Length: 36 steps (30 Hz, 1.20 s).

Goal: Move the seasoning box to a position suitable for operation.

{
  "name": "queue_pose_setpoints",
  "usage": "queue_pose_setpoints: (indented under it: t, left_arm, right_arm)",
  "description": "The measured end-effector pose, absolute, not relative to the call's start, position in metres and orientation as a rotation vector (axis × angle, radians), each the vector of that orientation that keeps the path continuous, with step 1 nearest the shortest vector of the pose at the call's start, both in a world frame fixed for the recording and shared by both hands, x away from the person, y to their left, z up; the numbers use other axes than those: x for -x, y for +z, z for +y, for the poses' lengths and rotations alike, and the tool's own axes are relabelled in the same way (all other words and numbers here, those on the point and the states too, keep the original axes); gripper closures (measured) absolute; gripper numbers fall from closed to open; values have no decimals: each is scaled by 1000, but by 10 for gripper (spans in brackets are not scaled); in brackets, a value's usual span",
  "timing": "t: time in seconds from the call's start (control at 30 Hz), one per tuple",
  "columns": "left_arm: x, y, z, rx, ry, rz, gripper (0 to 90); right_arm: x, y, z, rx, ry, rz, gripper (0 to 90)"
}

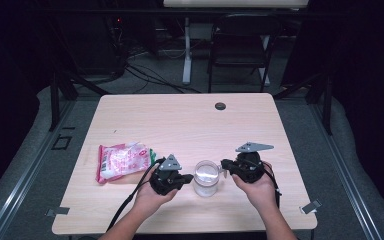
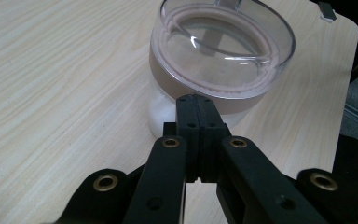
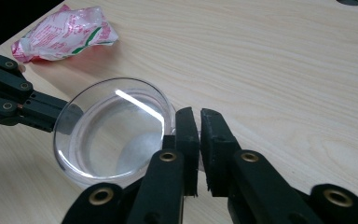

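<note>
High view: both hands level, left claw [image 1: 186, 177] and right claw [image 1: 225, 165] closed, flanking clear jar [image 1: 206, 178].

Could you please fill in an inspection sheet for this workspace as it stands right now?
Surface: light wooden table, bare apart from a dark round port.
Job's things: clear lidded jar standing upright between both grippers.
Clutter: pink and white packet lying left of the jar.
Grippers: left gripper shut, its tips at the jar's side; right gripper nearly shut at the jar's rim.
Cables: black cable trailing from the left gripper.
Surroundings: folding chair behind the table; dark room.
</note>
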<state>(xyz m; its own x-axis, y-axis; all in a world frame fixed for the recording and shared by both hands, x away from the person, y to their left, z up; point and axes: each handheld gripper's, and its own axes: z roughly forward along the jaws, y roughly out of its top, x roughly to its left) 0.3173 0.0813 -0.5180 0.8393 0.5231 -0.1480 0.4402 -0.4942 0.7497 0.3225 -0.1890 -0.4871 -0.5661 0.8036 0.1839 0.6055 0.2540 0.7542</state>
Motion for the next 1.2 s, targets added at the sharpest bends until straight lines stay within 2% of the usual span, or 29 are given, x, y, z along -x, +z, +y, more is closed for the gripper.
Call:
queue_pose_setpoints:
  t: [0.6,1.0,1.2]
  left_arm:
    - [-311,-510,77,-2119,128,672,900]
    - [-317,-497,68,-2083,122,646,898]
    - [-319,-490,68,-2047,132,652,813]
  right_arm:
    - [-322,-487,-190,-1331,1209,2282,870]
    - [-295,-470,-185,-1130,1221,2343,687]
    - [-281,-462,-181,-1031,1218,2323,544]
